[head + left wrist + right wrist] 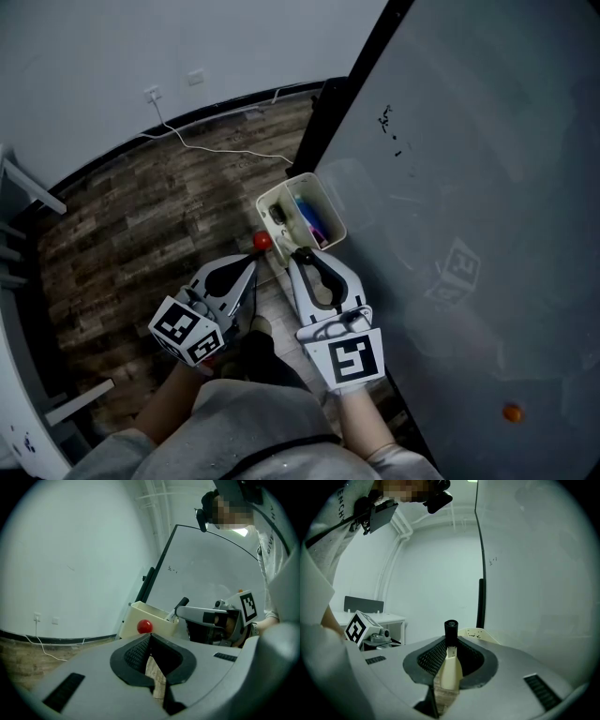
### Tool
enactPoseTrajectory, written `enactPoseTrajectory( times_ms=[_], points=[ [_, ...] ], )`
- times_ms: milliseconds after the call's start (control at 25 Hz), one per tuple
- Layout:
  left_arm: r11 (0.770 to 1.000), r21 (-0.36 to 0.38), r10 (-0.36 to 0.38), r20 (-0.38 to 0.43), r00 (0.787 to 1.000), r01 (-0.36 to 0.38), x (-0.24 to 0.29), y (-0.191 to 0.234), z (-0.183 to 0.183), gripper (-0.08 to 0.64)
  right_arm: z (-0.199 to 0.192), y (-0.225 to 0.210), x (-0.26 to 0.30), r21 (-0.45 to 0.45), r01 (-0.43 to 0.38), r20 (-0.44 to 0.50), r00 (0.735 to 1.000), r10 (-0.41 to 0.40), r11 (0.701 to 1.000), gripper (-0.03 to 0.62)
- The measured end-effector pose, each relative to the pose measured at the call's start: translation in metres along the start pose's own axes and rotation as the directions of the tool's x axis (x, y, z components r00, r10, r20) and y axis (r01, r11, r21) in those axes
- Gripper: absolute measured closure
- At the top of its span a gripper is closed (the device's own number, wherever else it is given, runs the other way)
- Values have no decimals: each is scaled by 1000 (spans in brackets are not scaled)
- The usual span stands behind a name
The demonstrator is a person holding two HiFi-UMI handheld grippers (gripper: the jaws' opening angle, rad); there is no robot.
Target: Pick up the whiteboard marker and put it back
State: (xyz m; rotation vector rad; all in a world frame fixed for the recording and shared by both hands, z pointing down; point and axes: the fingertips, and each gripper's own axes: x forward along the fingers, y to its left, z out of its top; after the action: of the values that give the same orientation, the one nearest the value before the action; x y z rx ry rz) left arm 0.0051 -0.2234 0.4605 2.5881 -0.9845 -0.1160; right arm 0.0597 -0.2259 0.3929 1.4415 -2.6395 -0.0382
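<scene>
My right gripper is shut on a whiteboard marker with a white body and a black cap. The cap end sticks out past the jaws toward a cream tray on the whiteboard's edge. In the left gripper view the marker slants over the tray. My left gripper is beside the right one, its jaws together with nothing between them. A small red ball sits just past its tip, in front of the tray; I cannot tell if they touch.
The tray holds other markers, blue and pink. The grey whiteboard fills the right side, with an orange dot low on it and a black frame post. A white cable runs over the wood floor from a wall socket.
</scene>
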Motion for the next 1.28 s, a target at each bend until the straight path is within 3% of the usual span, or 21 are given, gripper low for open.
enactPoseTrajectory(
  times_ms=[320, 1280],
  points=[
    [1000, -6, -10, 3, 1000, 10, 2, -3, 0, 545, -2, 4, -3, -47, -4, -12, 1000, 3, 999, 517],
    [1000, -5, -25, 12, 1000, 25, -8, -9, 4, 545, -4, 15, -11, -58, -7, -23, 1000, 6, 998, 502]
  ],
)
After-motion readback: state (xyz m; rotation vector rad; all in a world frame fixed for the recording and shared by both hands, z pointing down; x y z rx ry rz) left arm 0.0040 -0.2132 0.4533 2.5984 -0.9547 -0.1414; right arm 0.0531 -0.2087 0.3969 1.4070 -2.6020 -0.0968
